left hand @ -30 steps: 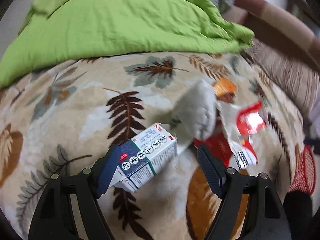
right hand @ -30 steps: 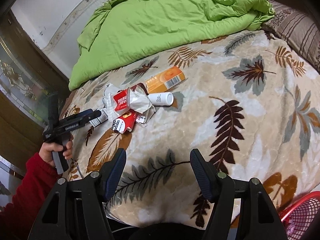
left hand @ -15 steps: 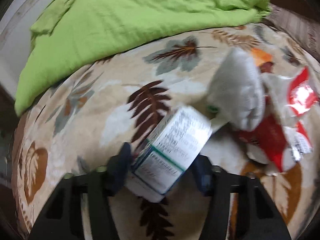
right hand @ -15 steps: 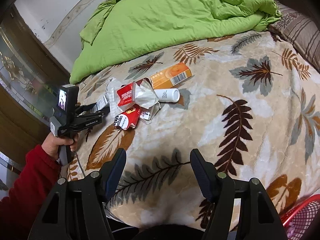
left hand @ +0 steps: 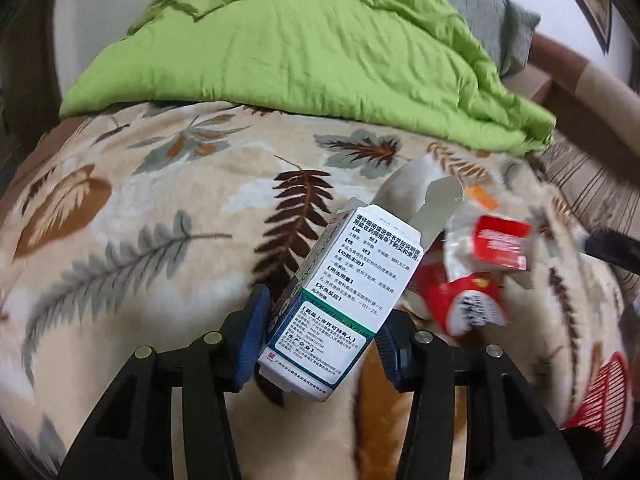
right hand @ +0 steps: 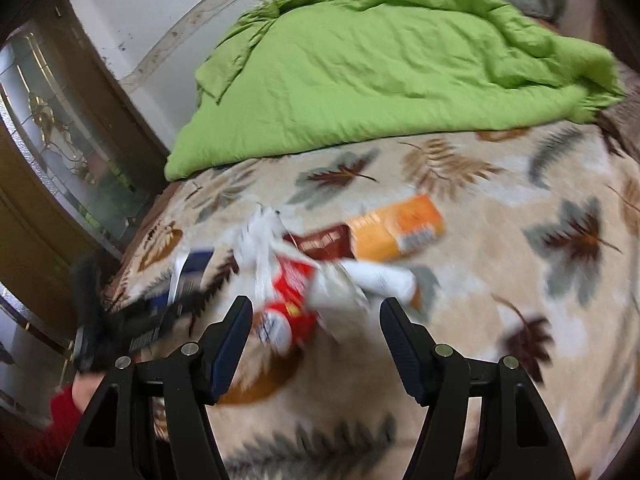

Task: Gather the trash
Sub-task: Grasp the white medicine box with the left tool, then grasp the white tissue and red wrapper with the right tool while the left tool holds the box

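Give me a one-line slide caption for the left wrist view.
Left gripper jaws just closed on an open white medicine box, lifted over the leaf-print blanket beside red wrappers.

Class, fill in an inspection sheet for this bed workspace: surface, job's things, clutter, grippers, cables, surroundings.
Surface: beige leaf-patterned fleece blanket.
Job's things: white-and-blue printed cardboard medicine box, flap open; red-and-white crumpled wrappers; orange carton; white plastic bottle; red mesh basket at the edge.
Clutter: rumpled green quilt.
Grippers: left gripper has just closed on the medicine box; right gripper open, empty, over the wrappers.
Cables: nothing seen.
Surroundings: white wall, wooden glazed door.
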`<state>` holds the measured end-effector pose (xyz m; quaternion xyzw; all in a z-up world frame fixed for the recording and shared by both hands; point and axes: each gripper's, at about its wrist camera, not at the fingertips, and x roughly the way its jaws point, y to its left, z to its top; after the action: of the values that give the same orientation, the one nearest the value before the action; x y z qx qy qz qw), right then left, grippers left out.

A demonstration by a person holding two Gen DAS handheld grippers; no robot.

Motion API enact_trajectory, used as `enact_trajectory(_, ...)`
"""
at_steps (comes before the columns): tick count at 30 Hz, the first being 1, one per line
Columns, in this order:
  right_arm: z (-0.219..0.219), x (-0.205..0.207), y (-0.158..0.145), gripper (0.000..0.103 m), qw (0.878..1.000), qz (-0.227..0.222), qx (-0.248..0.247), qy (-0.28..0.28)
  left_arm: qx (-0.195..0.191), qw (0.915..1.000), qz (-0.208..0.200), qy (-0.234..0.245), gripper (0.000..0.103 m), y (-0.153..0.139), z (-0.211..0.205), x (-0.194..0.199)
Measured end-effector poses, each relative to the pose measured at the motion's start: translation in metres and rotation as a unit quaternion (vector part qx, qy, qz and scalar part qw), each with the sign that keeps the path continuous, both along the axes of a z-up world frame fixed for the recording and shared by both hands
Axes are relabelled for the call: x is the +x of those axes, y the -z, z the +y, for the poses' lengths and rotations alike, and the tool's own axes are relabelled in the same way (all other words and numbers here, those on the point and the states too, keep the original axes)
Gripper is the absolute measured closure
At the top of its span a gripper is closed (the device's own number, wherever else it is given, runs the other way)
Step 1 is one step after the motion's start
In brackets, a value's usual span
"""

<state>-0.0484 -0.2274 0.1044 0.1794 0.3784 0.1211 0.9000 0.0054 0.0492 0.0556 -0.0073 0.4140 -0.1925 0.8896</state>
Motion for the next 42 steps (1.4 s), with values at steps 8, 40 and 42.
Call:
enact_trajectory(8,0.020,0.073,0.042,0.033,0.997,0.056,-0.009,-0.049,-0.051,0.9984,0.011,-0.022,0.054,-0.010,0.006,-0.030)
enact_trajectory(40,0.055,0.068,0.046,0.035,0.991,0.070,-0.042,-0.107,-0.072,0.9962,0.008,-0.049,0.054,-0.022,0.016,-0.046)
enact_trajectory(42,0.058,0.065,0.056,0.049,0.991,0.083,-0.039,-0.099,-0.071,0.9961,0.007,-0.052,0.054,-0.022,0.015,-0.047)
